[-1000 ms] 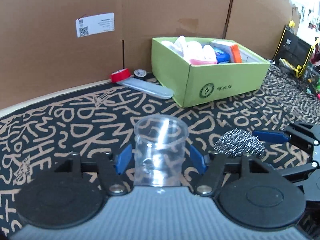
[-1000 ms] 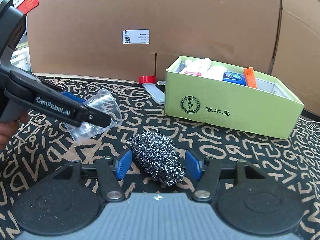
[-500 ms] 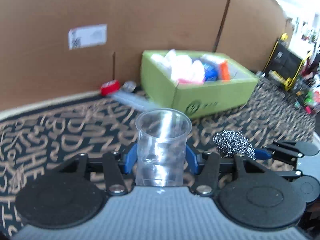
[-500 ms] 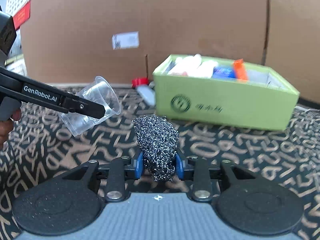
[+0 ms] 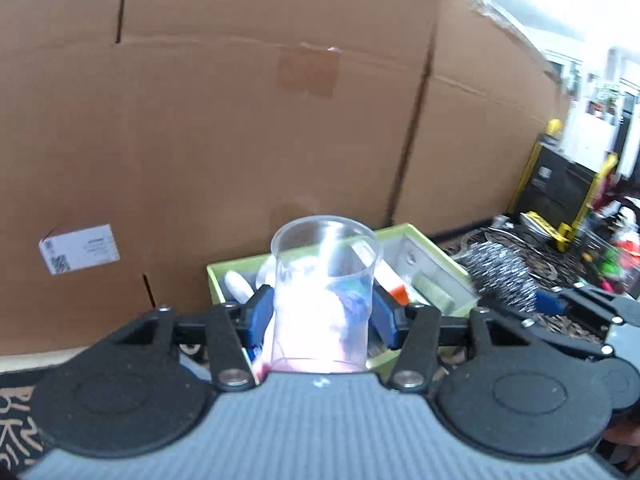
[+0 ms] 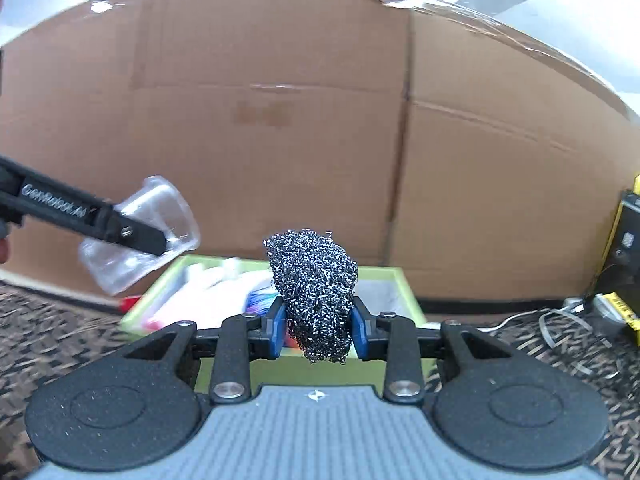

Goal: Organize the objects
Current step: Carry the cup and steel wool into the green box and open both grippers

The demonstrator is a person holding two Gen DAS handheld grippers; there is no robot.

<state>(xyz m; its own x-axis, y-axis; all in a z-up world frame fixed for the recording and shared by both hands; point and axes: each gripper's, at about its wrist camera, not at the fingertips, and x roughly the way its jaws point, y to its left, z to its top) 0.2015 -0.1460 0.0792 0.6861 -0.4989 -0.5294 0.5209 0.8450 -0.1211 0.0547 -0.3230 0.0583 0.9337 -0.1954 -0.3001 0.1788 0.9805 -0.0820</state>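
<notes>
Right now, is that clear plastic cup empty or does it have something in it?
Empty, as far as shows: the clear cup, upright in the left gripper, reveals only the box behind it.

Left tool (image 5: 322,314): I see its 2 blue pads pressed on a clear plastic cup (image 5: 324,280), upright.
Behind the cup: green box (image 5: 436,256), open, holding mixed items.
Right side: right tool (image 5: 532,300) clamping a steel wool scrubber (image 5: 500,276).
Backdrop: cardboard wall (image 5: 240,120) with 1 white label (image 5: 80,248).
</notes>
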